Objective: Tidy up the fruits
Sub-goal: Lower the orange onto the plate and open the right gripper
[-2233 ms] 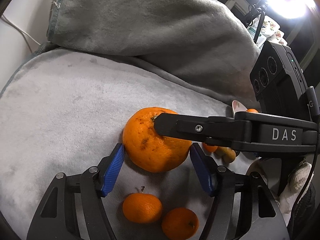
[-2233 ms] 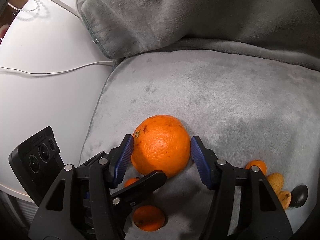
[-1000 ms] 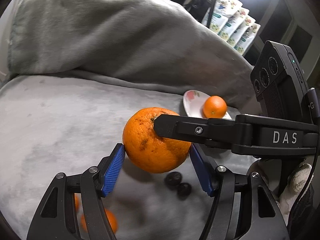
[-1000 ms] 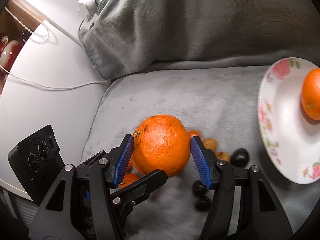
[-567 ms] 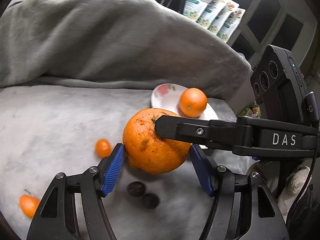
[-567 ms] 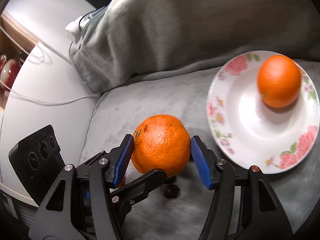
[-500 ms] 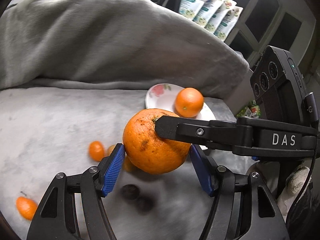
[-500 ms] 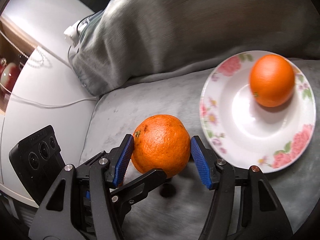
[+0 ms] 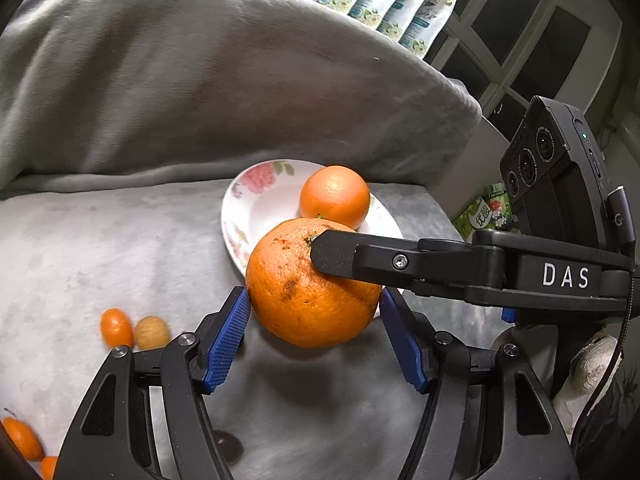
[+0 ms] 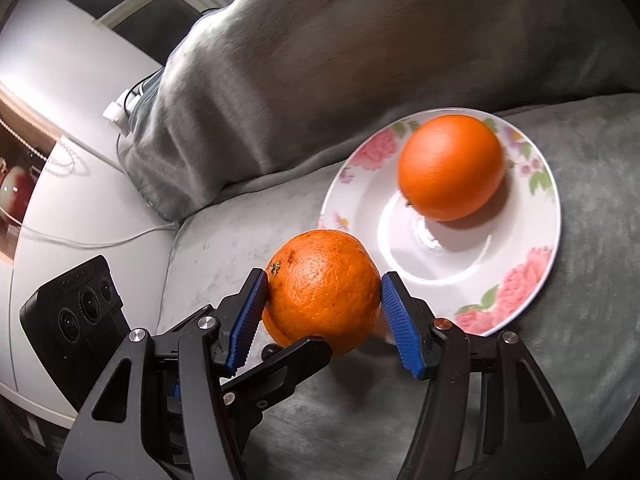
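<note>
One large orange (image 9: 304, 292) (image 10: 324, 288) hangs above the grey seat cushion, gripped from two sides at once. My left gripper (image 9: 314, 320) is shut on it, blue pads against its lower flanks. My right gripper (image 10: 324, 312) is shut on it too, and one of its black fingers (image 9: 360, 260) lies across the fruit's top in the left wrist view. A white plate with pink flowers (image 9: 248, 208) (image 10: 360, 208) lies just beyond the held orange. A second orange (image 9: 334, 196) (image 10: 450, 168) rests on that plate.
A kumquat (image 9: 116, 326), a tan fruit (image 9: 151, 332), small oranges (image 9: 20, 438) and a dark fruit (image 9: 228, 444) lie on the cushion at the left. A grey pillow (image 9: 200, 80) rises behind the plate. A white table (image 10: 80, 160) with a cable borders the seat.
Both grippers have carried the large orange sideways across the cushion to the plate, which now sits larger and closer. The small fruits have slid off to the left. Both grips are unchanged.
</note>
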Demonstrator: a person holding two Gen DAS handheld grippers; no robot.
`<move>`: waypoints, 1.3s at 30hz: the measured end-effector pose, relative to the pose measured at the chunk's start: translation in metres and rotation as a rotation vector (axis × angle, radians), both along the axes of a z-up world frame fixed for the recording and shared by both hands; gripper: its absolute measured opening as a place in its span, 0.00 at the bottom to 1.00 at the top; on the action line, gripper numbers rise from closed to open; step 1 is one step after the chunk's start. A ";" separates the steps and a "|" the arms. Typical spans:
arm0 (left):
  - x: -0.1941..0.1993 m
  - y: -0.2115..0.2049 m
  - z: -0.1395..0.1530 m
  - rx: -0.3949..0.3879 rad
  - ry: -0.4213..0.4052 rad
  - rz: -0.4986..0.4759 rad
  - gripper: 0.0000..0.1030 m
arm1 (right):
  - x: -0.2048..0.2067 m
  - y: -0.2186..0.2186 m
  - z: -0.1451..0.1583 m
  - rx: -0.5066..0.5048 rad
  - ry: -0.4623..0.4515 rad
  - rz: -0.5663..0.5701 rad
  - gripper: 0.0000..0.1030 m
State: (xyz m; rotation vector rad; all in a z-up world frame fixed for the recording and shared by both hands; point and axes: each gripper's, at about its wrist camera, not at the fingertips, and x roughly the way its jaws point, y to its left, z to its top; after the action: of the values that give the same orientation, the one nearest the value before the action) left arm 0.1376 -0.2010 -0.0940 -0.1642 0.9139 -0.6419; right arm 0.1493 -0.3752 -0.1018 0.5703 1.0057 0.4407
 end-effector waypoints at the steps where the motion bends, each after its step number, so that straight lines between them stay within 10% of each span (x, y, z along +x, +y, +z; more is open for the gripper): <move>1: 0.001 -0.003 0.000 0.003 -0.001 -0.002 0.65 | 0.000 -0.002 -0.001 0.004 0.001 -0.005 0.60; 39: -0.021 0.047 0.040 -0.025 -0.106 0.057 0.57 | -0.036 -0.025 0.041 -0.170 -0.230 -0.107 0.72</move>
State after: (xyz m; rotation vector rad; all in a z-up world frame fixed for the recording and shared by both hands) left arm 0.1168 -0.1544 -0.0542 -0.1758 0.7971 -0.6040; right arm 0.1136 -0.4001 -0.0605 0.4084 0.7800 0.3146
